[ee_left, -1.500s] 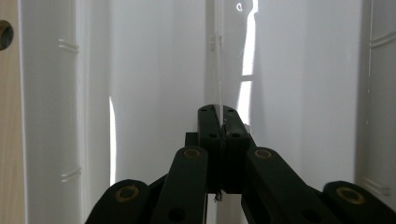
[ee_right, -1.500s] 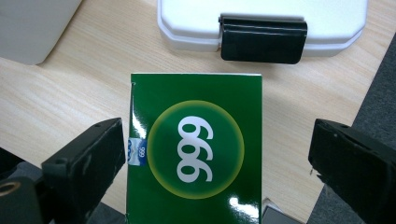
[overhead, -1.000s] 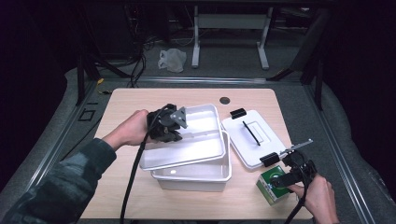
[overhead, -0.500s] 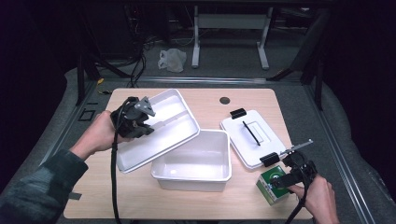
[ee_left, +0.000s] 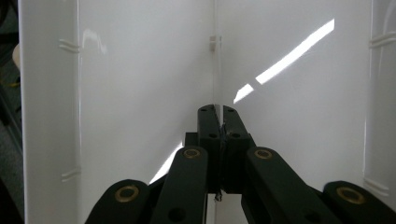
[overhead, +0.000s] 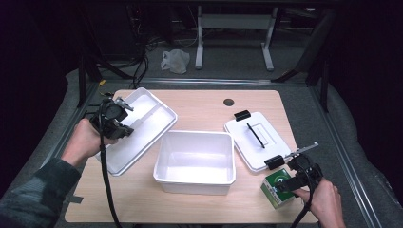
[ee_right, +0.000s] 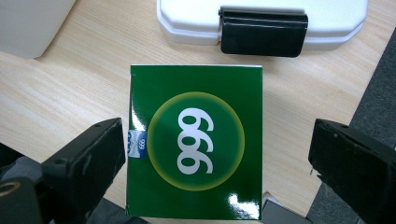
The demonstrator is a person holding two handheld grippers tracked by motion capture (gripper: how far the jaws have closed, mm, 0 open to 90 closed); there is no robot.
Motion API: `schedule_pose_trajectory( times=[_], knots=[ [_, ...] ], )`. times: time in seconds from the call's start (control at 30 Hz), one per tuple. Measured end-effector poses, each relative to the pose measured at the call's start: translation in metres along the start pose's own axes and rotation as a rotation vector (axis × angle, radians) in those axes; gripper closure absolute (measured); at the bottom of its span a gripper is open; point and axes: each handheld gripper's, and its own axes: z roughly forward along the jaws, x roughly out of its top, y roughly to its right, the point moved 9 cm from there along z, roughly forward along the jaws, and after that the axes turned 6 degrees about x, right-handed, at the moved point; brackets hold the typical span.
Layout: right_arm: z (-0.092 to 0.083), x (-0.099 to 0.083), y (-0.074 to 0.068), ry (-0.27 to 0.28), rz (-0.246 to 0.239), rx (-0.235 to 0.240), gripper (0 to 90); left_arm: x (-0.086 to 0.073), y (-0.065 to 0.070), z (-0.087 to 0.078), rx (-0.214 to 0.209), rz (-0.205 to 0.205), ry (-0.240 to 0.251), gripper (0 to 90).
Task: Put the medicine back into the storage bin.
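Observation:
A shallow white divided tray [overhead: 142, 135] is over the left part of the table, beside the deep white bin [overhead: 196, 161]. My left gripper [overhead: 119, 118] is shut on the tray's thin middle divider [ee_left: 215, 56]; in the left gripper view the jaws [ee_left: 218, 109] pinch that wall with the tray floor [ee_left: 140, 70] on both sides. At the front right a green box marked 999 [overhead: 275, 187] stands on the table. My right gripper [overhead: 292, 178] is open, and the box [ee_right: 196, 140] lies between its spread jaws [ee_right: 217, 140] with a gap on the right side.
A white lid [overhead: 256, 137] with a black handle and black clips lies flat at the right, just behind the green box; one clip [ee_right: 264, 30] is close ahead of the right gripper. A round hole [overhead: 228, 102] is in the tabletop at the back.
The left gripper has carried the white tray off the top of the bin and leftward across the table. The bin now stands uncovered. The right gripper and green box have not moved.

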Motion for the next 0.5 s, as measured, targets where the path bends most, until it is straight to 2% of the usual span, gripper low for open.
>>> schedule_pose_trajectory(
  times=[0.03, 0.07, 0.1, 0.13, 0.27, 0.3, 0.33, 0.37, 0.4, 0.43, 0.47, 0.5],
  knots=[
    [0.0, 0.0, 0.0, 0.003, 0.001, -0.002, 3.5, -0.004, -0.004, 0.003, 0.004, -0.027, -0.008, 89.3],
    [0.0, 0.0, 0.001, 0.003, 0.004, -0.002, 3.5, -0.006, -0.007, 0.005, 0.019, -0.037, -0.011, 89.3],
    [0.0, 0.0, 0.002, 0.004, 0.006, -0.004, 3.5, -0.013, -0.015, 0.009, 0.052, -0.061, -0.024, 89.3],
    [0.0, 0.0, 0.002, 0.004, 0.006, -0.004, 3.5, -0.013, -0.015, 0.009, 0.052, -0.061, -0.024, 89.3],
    [0.0, -0.001, 0.003, 0.002, 0.012, -0.004, 3.5, -0.028, -0.033, 0.018, 0.098, -0.143, -0.044, 89.3],
    [0.0, -0.002, 0.003, 0.001, 0.014, -0.003, 3.5, -0.036, -0.039, 0.023, 0.102, -0.195, -0.052, 89.3],
    [0.0, -0.002, 0.003, 0.001, 0.014, -0.003, 3.5, -0.036, -0.039, 0.023, 0.102, -0.195, -0.052, 89.3],
    [0.0, -0.001, 0.003, 0.001, 0.013, -0.005, 3.6, -0.042, -0.042, 0.028, 0.101, -0.236, -0.056, 89.3],
    [0.0, -0.001, 0.003, 0.001, 0.013, -0.005, 3.6, -0.042, -0.042, 0.028, 0.101, -0.236, -0.056, 89.2],
    [0.001, -0.001, 0.003, 0.002, 0.011, -0.005, 3.7, -0.049, -0.047, 0.035, 0.109, -0.276, -0.062, 89.3],
    [0.001, -0.001, 0.003, 0.002, 0.011, -0.005, 3.7, -0.049, -0.047, 0.035, 0.109, -0.276, -0.062, 89.3],
    [0.001, -0.001, 0.003, 0.001, 0.011, -0.005, 3.7, -0.058, -0.049, 0.045, 0.104, -0.314, -0.081, 89.3]
  ],
)
